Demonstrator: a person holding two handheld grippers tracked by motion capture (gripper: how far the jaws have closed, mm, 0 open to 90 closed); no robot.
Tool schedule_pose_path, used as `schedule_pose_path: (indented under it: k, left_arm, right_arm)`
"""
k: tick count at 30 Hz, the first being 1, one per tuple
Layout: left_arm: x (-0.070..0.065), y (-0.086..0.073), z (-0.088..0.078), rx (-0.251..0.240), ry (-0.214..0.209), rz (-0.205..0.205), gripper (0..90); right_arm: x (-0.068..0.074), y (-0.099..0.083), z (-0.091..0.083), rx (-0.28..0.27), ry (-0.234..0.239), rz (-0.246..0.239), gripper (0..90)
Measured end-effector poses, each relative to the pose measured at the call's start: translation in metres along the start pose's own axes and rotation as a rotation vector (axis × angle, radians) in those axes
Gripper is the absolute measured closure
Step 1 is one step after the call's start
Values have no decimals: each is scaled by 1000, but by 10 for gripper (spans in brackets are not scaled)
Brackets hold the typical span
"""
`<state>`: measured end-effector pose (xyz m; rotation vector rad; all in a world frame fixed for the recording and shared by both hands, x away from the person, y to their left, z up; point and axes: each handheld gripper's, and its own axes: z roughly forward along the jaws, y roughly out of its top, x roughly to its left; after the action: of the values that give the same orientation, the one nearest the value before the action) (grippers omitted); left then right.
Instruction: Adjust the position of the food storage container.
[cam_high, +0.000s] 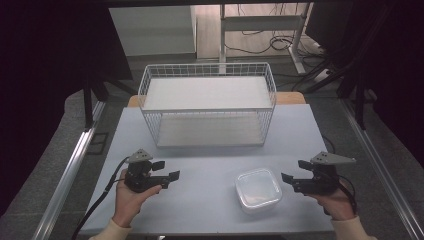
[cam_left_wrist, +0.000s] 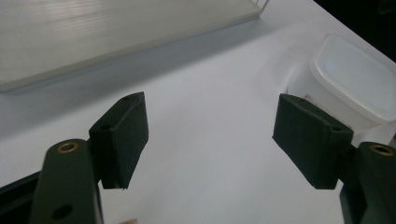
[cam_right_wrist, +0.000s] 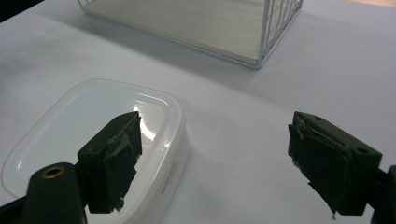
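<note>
High view: a lidded plastic container rests on the pale table, between the left gripper and the right gripper and nearer the right; a white wire rack stands behind. Both tongs stand wide and hold nothing.

Left gripper view: the container lies ahead and off to the right, apart from the spread jaws. This gripper would have to travel across bare table to reach it.

Right gripper view: the container sits just beside and partly behind the left-hand jaw — not between the two. A sound approach probably shifts the right gripper sideways until the jaws straddle the container's walls, then lowers it level before closing, so the smooth lid does not slip.
</note>
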<state>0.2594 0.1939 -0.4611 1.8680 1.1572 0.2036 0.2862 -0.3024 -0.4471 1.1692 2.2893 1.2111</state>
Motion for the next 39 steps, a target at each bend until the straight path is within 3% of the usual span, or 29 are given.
schedule_pose_path:
  k: [9,18,25,28,39]
  left_arm:
    - [1,2,0,-7,-15,-8,265]
    - [-1,-1,3,24,-28,15,265]
    - [2,2,-1,10,-21,-3,262]
    - [3,3,0,16,-17,-4,262]
    - [0,0,6,41,-30,2,261]
  right_arm:
    - [2,1,-7,3,-12,5,187]
    - [5,5,-10,32,-26,13,211]
    - [2,5,-14,30,-37,20,241]
    - [-1,4,-16,47,-55,8,266]
    - [-1,-1,-16,113,-45,-1,353]
